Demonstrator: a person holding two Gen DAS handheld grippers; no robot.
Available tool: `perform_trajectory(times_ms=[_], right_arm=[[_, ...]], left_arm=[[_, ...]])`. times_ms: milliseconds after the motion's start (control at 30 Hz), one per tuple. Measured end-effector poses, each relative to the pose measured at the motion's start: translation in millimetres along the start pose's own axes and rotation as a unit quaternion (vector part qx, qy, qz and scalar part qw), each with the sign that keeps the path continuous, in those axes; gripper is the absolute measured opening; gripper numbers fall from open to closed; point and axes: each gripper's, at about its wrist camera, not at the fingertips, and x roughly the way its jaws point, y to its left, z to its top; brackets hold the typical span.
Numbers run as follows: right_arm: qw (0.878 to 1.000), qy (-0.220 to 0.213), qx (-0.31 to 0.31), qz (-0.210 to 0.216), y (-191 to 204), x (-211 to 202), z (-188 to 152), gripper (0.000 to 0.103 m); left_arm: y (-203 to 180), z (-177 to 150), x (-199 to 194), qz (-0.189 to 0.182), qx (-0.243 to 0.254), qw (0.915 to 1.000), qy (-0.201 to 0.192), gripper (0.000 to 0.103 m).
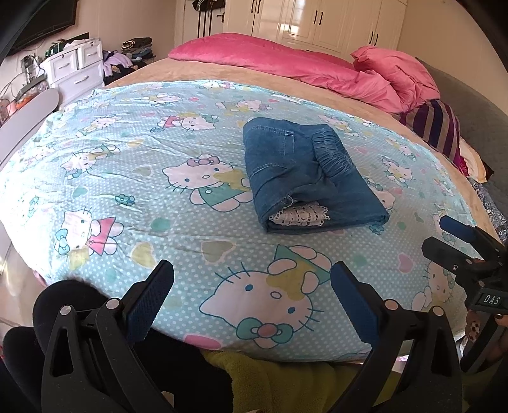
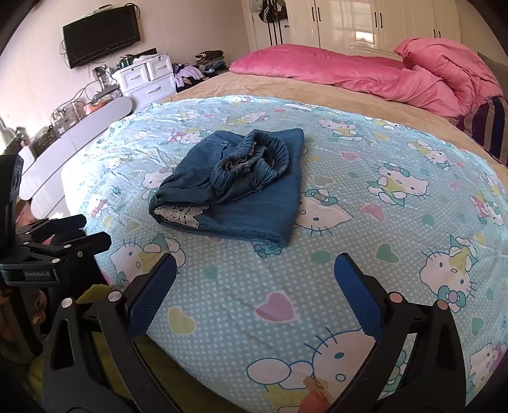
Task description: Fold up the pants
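Lying folded into a compact bundle, the blue denim pants (image 1: 304,178) sit on the light blue cartoon-cat sheet (image 1: 158,190), roughly mid-sheet and well apart from both grippers. Elastic waistband (image 2: 254,159) is bunched on top of the bundle, gathered and partly open. A strip of white lace trim (image 2: 181,214) shows at the near folded edge; how many layers lie beneath cannot be told, as the inner folds are hidden.

Left gripper (image 1: 252,286): held low over the near edge of the sheet, jaws set wide apart, nothing between the blue pads. Right gripper (image 2: 255,282): likewise at the near edge, jaws wide apart, nothing held. Neither touches the pants. In the left wrist view the right gripper enters from the right border, its body mostly cut off; in the right wrist view the left gripper shows at the left border, also cut off by the frame.

Sheet covers only the near part of the bed; a beige cover (image 2: 285,89) runs beyond it. Pink duvet (image 2: 365,70) is heaped along the far side, a striped purple cloth (image 1: 441,127) half hidden beneath its right end. Yellow-green fabric (image 1: 270,381) lies below the sheet's near edge, between the gripper arms; what it is cannot be made out.

Farther out: white drawer unit (image 2: 146,79) with clutter on top, too small to identify; dark wall screen (image 2: 101,35); cream wardrobe doors (image 2: 381,22) behind the bed.
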Motion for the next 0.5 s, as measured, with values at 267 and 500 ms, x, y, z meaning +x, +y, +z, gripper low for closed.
perform_trajectory(times_ms=[267, 500], right_arm=[[1.0, -0.002, 0.001, -0.002, -0.2, -1.0, 0.0, 0.094], [1.0, -0.003, 0.0, -0.003, -0.7, -1.3, 0.3, 0.094]], left_arm=[[-0.3, 0.3, -0.6, 0.0, -0.002, 1.0, 0.0, 0.099], [-2.0, 0.6, -2.9, 0.001, 0.002, 1.0, -0.003, 0.099]])
